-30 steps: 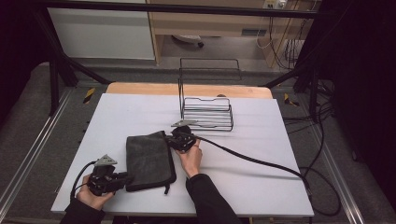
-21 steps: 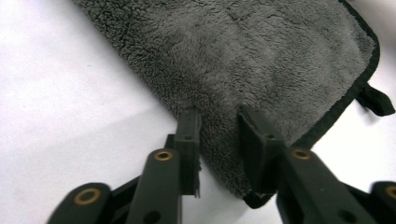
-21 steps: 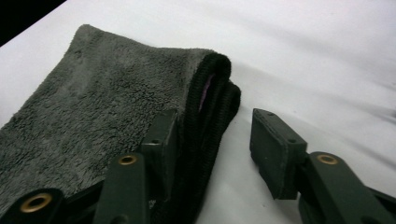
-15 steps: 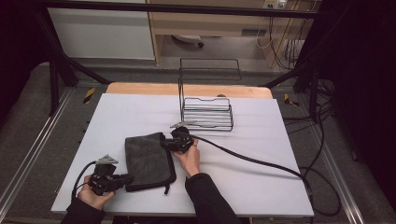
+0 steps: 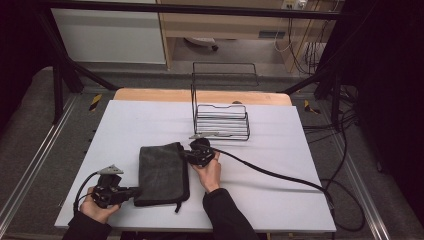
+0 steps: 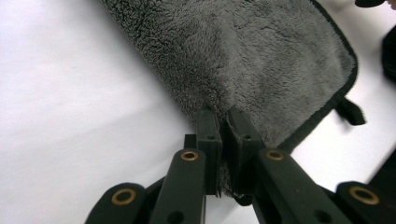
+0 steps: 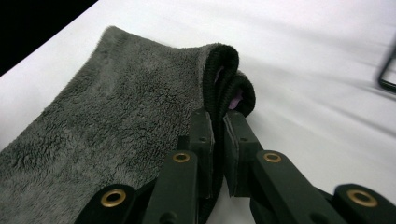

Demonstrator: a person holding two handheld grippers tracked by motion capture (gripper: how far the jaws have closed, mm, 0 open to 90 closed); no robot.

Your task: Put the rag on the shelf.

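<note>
Jaws of the left gripper (image 5: 134, 190) have just been closing and pinch the near left corner of the folded grey towel (image 5: 163, 172), which lies flat on the white table (image 5: 280, 190). Its long axis runs from the person's side toward the wire rack (image 5: 221, 121). At its far right corner, the right gripper (image 5: 189, 155) clamps the doubled, black-trimmed edge.
</note>
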